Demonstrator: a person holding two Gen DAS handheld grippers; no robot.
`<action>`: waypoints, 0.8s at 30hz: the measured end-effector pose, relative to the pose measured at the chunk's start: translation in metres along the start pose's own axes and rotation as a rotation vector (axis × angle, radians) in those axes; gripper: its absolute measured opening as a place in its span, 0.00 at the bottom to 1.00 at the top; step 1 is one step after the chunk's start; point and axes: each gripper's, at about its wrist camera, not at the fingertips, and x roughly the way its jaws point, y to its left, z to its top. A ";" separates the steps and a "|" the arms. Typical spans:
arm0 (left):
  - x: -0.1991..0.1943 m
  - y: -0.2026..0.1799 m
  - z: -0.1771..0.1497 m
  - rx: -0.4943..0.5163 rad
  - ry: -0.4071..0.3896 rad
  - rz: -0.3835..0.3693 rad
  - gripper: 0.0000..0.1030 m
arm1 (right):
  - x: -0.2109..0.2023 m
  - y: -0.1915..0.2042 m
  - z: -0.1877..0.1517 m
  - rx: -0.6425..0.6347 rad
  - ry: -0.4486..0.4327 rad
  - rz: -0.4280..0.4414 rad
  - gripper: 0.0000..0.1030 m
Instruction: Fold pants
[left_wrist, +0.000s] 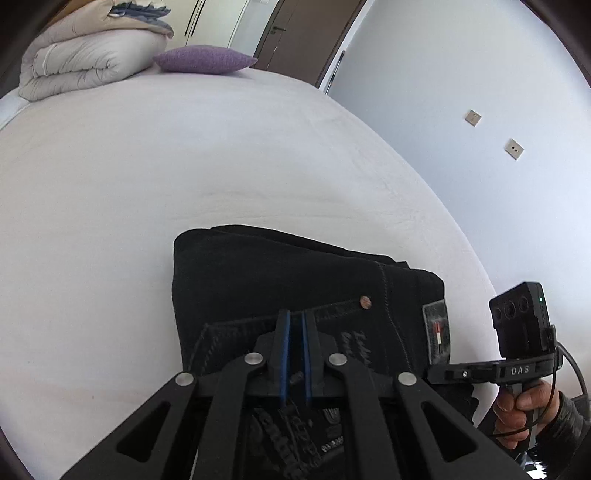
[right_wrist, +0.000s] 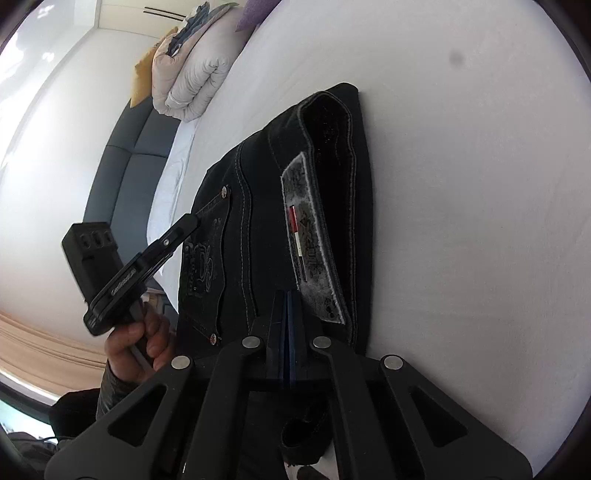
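Black jeans (left_wrist: 280, 273) lie folded into a thick rectangle on the white bed (left_wrist: 147, 177), back pocket and waistband patch (left_wrist: 436, 328) facing up. My left gripper (left_wrist: 294, 317) hovers over the back pocket, its blue-padded jaws almost together with a narrow gap and no cloth between them. In the right wrist view the jeans (right_wrist: 258, 206) run away from me, patch (right_wrist: 310, 236) on top. My right gripper (right_wrist: 287, 295) has its jaws pressed together just over the near end of the jeans; no cloth shows between them. The left gripper (right_wrist: 192, 221) touches the pocket there.
A folded grey duvet (left_wrist: 85, 55) and a purple cushion (left_wrist: 203, 59) sit at the bed's far end. A wall with sockets (left_wrist: 513, 147) runs along the bed's right side. A dark headboard (right_wrist: 122, 166) lies on the left in the right wrist view.
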 end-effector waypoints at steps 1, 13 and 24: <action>0.006 0.007 0.008 -0.020 0.011 -0.024 0.04 | 0.001 -0.002 -0.001 -0.001 -0.004 0.009 0.00; -0.023 0.020 -0.066 -0.014 0.017 -0.099 0.01 | 0.009 0.003 -0.007 -0.055 -0.037 0.003 0.00; -0.053 -0.003 -0.136 0.079 -0.013 -0.057 0.01 | -0.014 0.024 -0.036 -0.135 -0.070 -0.009 0.00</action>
